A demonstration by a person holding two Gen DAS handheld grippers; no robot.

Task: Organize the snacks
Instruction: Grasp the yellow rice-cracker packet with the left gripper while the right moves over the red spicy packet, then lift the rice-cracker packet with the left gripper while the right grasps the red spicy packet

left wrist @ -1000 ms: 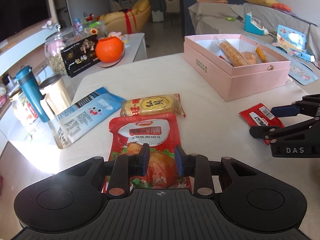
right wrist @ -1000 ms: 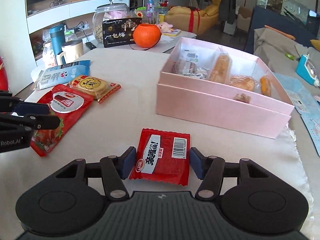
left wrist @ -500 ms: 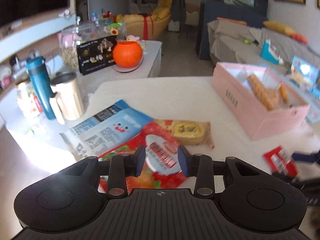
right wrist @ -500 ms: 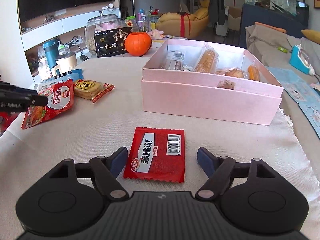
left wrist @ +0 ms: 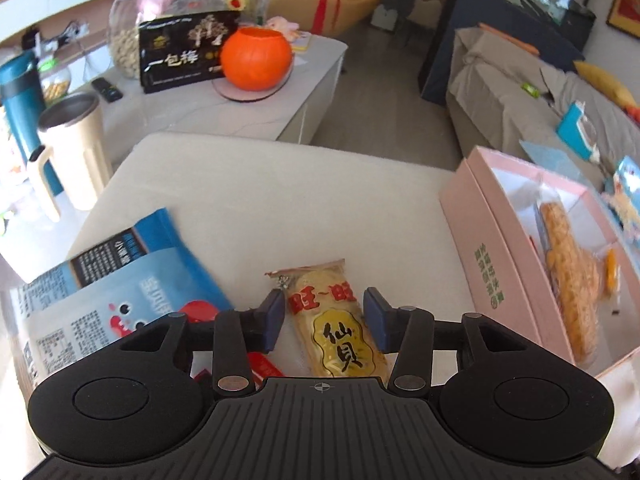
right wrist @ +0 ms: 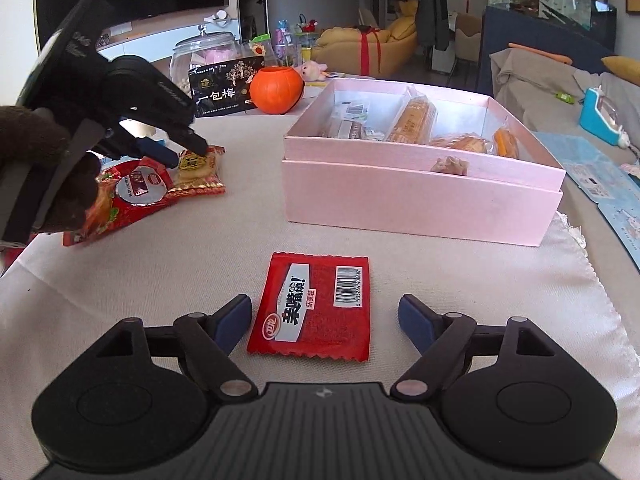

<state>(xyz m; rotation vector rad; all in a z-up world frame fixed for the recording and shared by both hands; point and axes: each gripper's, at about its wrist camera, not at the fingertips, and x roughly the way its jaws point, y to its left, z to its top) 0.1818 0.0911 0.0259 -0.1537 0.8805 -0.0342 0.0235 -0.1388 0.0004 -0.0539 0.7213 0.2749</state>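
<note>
The left gripper [left wrist: 324, 318], jaws just widening, straddles a yellow rice cracker pack [left wrist: 334, 320] without pressing it. The right gripper [right wrist: 326, 322], also just spreading wide, frames a red snack packet [right wrist: 312, 306] lying on the surface [right wrist: 200, 260] before the pink box [right wrist: 420, 196].

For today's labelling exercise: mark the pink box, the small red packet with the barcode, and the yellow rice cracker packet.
pink box [right wrist: 420, 204]: right wrist view, front wall.
small red packet [right wrist: 312, 308]: right wrist view, middle of the wrapper.
yellow rice cracker packet [left wrist: 334, 320]: left wrist view, printed face.
</note>
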